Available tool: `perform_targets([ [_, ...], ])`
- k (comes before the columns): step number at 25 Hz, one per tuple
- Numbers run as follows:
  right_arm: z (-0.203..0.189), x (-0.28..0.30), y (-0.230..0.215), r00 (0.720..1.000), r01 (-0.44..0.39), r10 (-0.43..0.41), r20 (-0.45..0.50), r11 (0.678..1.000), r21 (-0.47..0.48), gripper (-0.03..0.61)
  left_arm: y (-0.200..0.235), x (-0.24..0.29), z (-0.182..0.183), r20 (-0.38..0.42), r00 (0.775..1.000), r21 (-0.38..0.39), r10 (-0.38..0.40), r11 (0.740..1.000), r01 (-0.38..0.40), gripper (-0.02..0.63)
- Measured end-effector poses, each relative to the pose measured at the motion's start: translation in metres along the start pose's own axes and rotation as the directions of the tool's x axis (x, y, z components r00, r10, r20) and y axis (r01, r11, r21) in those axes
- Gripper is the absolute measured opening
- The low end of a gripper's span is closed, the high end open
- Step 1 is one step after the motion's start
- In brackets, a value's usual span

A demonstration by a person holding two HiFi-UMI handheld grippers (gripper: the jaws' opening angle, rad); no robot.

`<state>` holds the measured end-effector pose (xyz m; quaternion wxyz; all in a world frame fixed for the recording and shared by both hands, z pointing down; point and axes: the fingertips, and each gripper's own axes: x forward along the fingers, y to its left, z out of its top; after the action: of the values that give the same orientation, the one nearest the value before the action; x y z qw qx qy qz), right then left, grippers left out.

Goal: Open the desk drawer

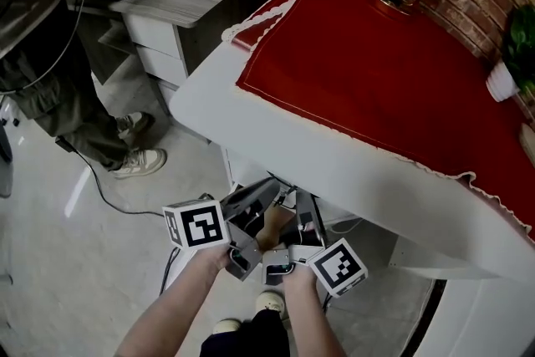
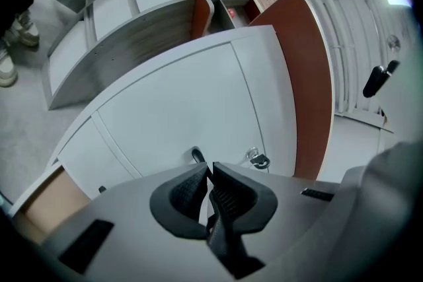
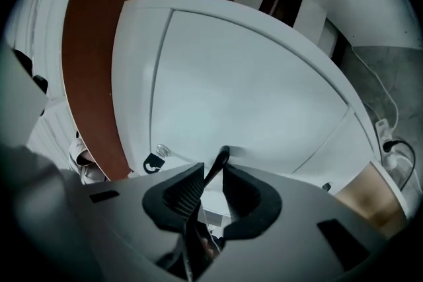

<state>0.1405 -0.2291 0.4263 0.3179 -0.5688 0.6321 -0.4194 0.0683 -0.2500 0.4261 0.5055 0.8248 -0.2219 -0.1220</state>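
**Gripping the drawer handle before the pull**

The drawer, under the white desk, is seen closed, with a key in its front. The left gripper is held with jaws pressed together, just short of the black handle; nothing is pinched. The right gripper is spread a little, the handle between its jaws but not squeezed. This grip should probably be closed fully first; then a straight, level pull is advised.
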Motion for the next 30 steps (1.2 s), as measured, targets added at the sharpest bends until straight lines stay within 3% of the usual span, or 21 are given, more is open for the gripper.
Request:
perform_targets([
  [4,0.001,-0.001,0.0,1.0,0.009,-0.009,0.011,1.0,-0.01,0.089,0.0,0.003,-0.014,-0.067,0.997,0.041,0.032,0.999,-0.029,0.014],
  [11,-0.002,-0.005,-0.005,0.998,0.06,-0.06,0.002,0.996,0.062,0.077,0.002,-0.005,-0.019,-0.042,0.995,0.076,0.095,0.993,-0.092,0.014],
  [16,-0.006,-0.015,-0.007,0.995,0.095,-0.094,-0.034,0.995,0.02,0.074,-0.006,-0.008,-0.019,-0.037,0.995,0.088,0.097,0.992,-0.094,0.012],
  [22,-0.018,-0.027,0.009,0.999,0.014,-0.014,-0.042,1.0,0.001,0.074,-0.006,-0.023,-0.041,-0.08,0.991,0.093,0.108,0.991,-0.1,0.014],
  [30,-0.042,-0.055,0.016,0.998,0.022,-0.021,-0.055,1.0,0.018,0.074,-0.004,-0.053,-0.063,-0.083,0.989,0.051,0.124,0.991,-0.12,0.012],
])
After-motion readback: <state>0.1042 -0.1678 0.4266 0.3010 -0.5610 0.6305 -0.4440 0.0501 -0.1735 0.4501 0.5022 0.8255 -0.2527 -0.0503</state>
